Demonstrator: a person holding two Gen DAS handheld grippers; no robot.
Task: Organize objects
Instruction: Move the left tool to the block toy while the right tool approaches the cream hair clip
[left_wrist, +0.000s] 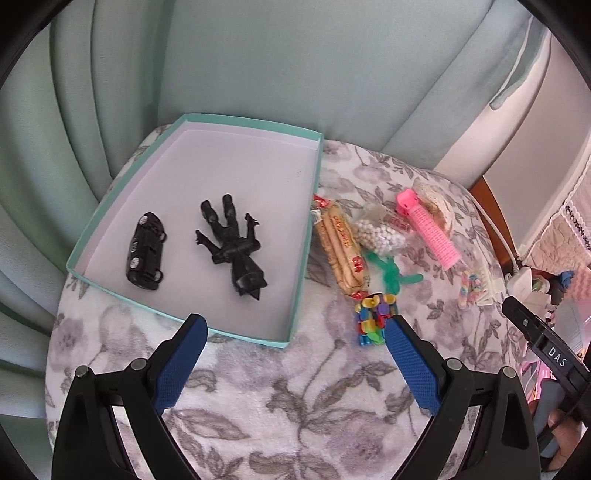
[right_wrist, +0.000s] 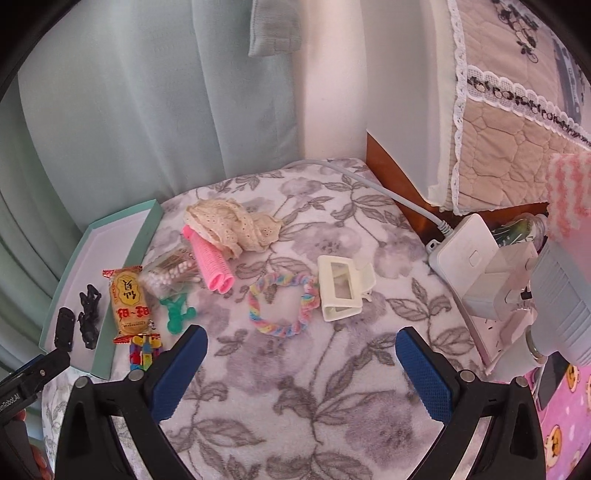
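Left wrist view: left tool (left_wrist: 293, 328) spread wide, holding nothing, hovering above the floral blanket (left_wrist: 295, 406).
Box: teal-rimmed shallow box (left_wrist: 192, 122) at centre left of the frame, white inside.
Box contents: black toy car (left_wrist: 146, 251) at its left; black action figure (left_wrist: 232, 245) just beside it, lying flat.
Loose items: snack packet (left_wrist: 341, 249) just right of the box wall; bag of cotton swabs (left_wrist: 378, 232), green toy (left_wrist: 393, 275) and pink hair roller (left_wrist: 430, 232) further right; colourful block toy (left_wrist: 373, 317) touching the lower-right fingertip.
Right edge: the other tool's black finger shows there.

Right wrist view: right tool (right_wrist: 301, 341) spread wide, empty, above bare blanket at lower centre.
Middle of frame: rainbow braided hair tie (right_wrist: 282, 304) touching a cream hair claw (right_wrist: 341, 288) on its right.
Upper centre: cream lace scrunchie (right_wrist: 232, 223) lying on the roller's far end.
Left: the box with both black toys, the packet beside it.
Right: white power strip (right_wrist: 467, 254) with plugs.
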